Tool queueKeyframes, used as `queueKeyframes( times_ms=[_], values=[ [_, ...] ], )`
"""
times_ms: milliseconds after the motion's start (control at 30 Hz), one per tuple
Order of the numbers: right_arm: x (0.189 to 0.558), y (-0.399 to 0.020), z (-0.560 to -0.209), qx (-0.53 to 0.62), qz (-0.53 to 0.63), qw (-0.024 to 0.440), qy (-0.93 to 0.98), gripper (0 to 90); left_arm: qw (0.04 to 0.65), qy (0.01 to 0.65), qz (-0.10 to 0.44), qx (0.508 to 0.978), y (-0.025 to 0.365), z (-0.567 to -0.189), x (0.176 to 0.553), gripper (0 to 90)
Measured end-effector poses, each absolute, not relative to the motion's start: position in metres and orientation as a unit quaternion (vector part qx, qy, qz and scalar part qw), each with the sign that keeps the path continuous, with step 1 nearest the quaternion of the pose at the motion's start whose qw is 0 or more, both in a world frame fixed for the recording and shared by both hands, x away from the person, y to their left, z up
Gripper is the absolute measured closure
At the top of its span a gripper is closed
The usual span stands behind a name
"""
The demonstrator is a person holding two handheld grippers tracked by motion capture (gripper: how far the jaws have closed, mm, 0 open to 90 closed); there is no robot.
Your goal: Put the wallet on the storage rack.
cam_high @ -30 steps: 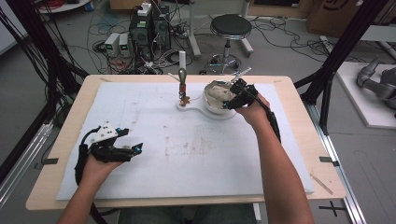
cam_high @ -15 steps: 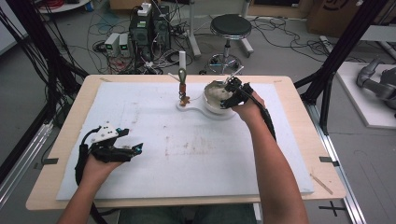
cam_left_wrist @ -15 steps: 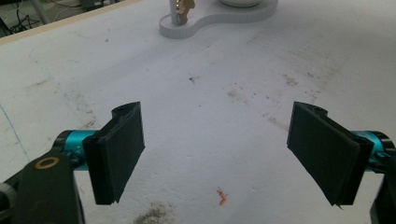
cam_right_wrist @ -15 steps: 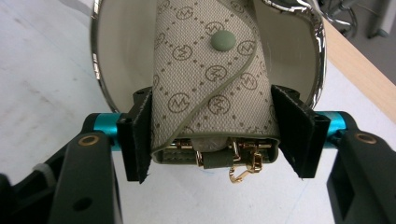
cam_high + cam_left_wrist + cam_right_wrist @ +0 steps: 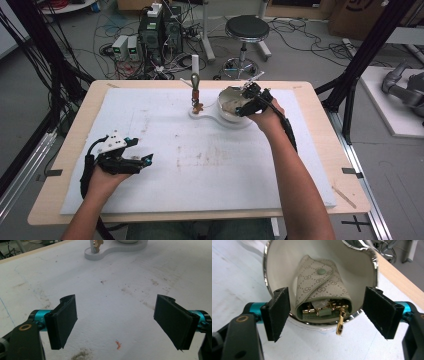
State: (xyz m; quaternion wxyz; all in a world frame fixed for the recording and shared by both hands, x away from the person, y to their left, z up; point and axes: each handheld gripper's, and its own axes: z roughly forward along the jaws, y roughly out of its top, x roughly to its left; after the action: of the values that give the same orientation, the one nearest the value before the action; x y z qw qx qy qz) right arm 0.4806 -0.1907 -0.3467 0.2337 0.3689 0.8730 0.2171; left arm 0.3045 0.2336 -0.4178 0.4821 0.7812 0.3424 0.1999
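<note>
Soft, even overhead light leaves only faint shadows on the white foam table mat (image 5: 225, 170). Glare glints off the silver-rimmed white bowl (image 5: 372, 262); the high view is slightly soft.

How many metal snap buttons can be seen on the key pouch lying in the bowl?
1: a single round snap sits on the flap of the patterned key pouch, which lies inside the bowl. Others may be hidden underneath.

— What covers the table (image 5: 320, 115)?
— A white sheet (image 5: 200, 170), stained mid-way.
— And on it?
— A white stand (image 5: 210, 111) at twelve o'clock, bowl (image 5: 231, 107) on its one-o'clock end; an orange scrap (image 5: 118, 345) lies at eight.
</note>
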Motion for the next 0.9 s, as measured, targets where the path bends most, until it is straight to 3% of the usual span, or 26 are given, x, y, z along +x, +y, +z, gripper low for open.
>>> queueKeyframes(
  times_ms=[367,900],
  values=[
    [0.447,-0.211,-0.323,0.36,0.275,0.251,0.856,21.8,0.485,0.343,0.2,0.779,0.234,-0.417,0.304,18.8],
    [0.395,-0.253,-0.33,0.362,0.35,0.244,0.829,21.8,0.493,0.341,0.2,0.775,0.234,-0.416,0.303,18.8]
  ],
)
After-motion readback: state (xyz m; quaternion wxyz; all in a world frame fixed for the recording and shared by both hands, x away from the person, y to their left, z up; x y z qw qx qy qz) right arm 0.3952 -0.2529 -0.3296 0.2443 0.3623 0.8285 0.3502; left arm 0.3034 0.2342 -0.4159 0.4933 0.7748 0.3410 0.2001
